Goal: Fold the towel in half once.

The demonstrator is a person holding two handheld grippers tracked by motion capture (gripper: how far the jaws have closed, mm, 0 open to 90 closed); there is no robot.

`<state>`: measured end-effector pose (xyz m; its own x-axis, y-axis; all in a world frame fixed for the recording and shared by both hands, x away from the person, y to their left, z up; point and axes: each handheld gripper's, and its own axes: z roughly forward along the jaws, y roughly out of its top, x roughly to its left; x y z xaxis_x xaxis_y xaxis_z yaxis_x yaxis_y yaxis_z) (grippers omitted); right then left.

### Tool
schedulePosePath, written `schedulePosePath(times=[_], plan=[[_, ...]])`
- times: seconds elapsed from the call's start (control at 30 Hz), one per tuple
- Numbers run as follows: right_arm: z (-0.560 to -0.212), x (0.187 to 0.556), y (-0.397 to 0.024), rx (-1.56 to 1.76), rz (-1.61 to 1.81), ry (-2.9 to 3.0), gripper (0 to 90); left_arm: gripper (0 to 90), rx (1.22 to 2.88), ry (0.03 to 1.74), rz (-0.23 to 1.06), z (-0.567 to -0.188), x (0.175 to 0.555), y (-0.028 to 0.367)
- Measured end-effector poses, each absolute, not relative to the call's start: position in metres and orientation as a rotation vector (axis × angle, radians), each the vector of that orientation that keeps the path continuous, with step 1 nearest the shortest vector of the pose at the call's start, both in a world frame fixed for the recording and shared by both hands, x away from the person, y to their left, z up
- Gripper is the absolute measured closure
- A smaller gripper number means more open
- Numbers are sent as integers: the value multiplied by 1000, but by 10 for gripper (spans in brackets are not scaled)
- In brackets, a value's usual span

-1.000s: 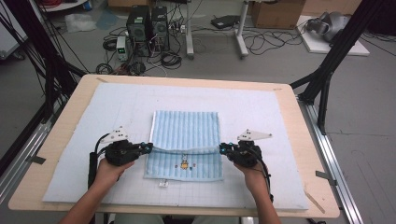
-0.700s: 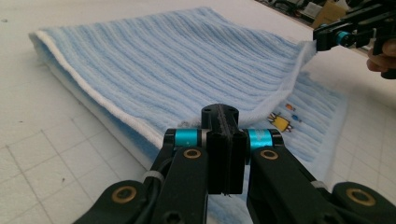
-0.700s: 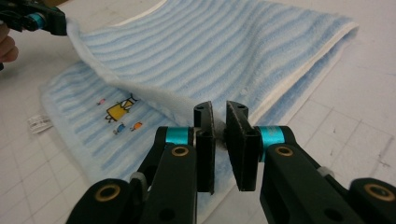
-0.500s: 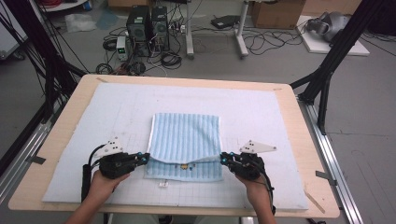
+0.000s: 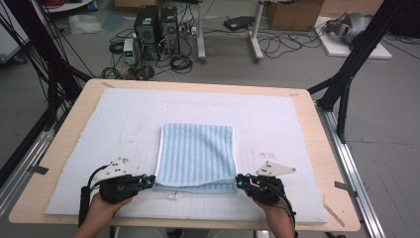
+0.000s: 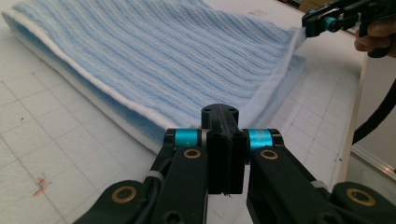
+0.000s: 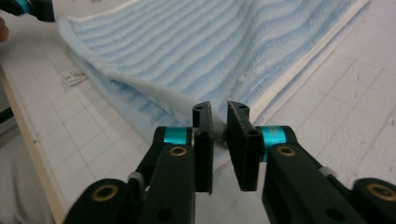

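Two tongs at lower frame: my left tongs (image 5: 146, 180) clenched on the blue towel (image 5: 197, 154), lower centre of the desk (image 5: 307, 134); my right tongs (image 5: 239, 182) slightly parted, seemingly pinching its corner.

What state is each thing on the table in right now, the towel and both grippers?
towel: folded over, near edge lifted off the mat by its two corners.
left gripper: shut on the towel's corner.
right gripper: jaws slightly apart, cloth between them; grip unclear.
mat: flat on the table.
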<state>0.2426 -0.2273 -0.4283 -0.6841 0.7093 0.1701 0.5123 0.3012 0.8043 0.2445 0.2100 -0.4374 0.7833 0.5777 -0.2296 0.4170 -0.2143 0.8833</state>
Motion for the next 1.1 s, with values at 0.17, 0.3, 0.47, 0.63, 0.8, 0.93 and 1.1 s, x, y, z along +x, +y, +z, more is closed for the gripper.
schedulePosePath(times=[0.17,0.3,0.47,0.63,0.8,0.93,1.1], plan=[[-427,247,-230,1204,1324,2284,551,682,1790,835,199,-435,254,211],[-426,251,-225,1190,1310,2272,570,632,1795,847,209,-435,265,205],[-430,260,-214,1168,1287,2301,627,669,1844,890,208,-441,280,194],[-435,268,-203,1143,1277,2343,682,745,1960,905,200,-450,281,182],[-442,269,-192,1108,1226,2433,691,785,2022,872,195,-450,273,181],[-447,268,-190,1102,1223,2487,676,820,2051,842,190,-449,266,185],[-444,267,-195,1087,1257,2548,649,827,2060,830,151,-446,264,191]])
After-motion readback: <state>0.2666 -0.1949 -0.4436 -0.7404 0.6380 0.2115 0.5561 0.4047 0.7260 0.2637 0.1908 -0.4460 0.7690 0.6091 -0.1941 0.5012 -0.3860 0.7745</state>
